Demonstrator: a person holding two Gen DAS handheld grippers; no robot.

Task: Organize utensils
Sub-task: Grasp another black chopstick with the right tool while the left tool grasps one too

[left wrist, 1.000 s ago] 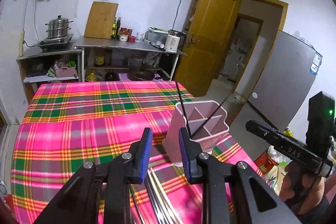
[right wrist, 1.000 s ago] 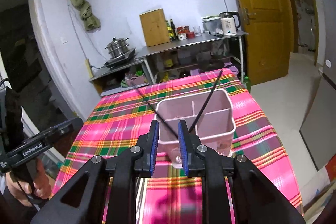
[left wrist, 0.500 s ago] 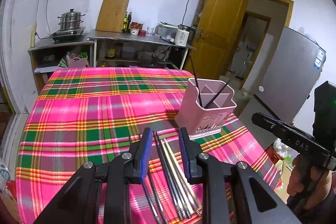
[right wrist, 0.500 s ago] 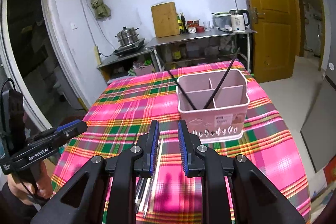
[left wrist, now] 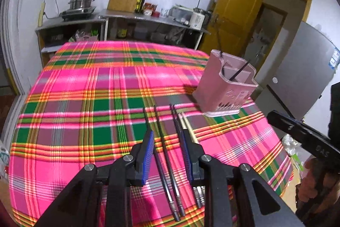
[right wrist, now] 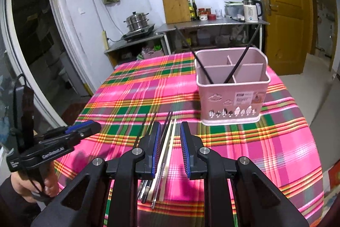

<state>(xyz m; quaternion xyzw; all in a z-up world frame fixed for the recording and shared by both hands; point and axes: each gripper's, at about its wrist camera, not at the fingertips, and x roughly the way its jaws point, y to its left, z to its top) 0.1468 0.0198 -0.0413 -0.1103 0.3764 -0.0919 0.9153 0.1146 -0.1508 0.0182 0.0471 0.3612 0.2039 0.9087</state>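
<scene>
On a table under a pink plaid cloth [left wrist: 85, 86], we see a pink divided utensil holder [right wrist: 231, 86] with two black chopsticks [right wrist: 238, 63] leaning inside. Loose chopsticks [left wrist: 165, 154] lie nearby, beneath our left gripper [left wrist: 167, 154] and right gripper [right wrist: 170, 148], both released, grasping nothing.

Near ends of the chopsticks [left wrist: 170, 167] on the tablecloth [left wrist: 85, 99] are hidden behind the left gripper [left wrist: 167, 154] body in left wrist view; in right wrist view the right gripper [right wrist: 170, 146] covers part of the bundle, so exact count can't be told. Label text on the pink holder [right wrist: 233, 97] is too small to read. The person's hand [right wrist: 25, 186] is cut off at the frame edge, w/ shelf contents under the counter [right wrist: 212, 23] too dim/small to make out.
</scene>
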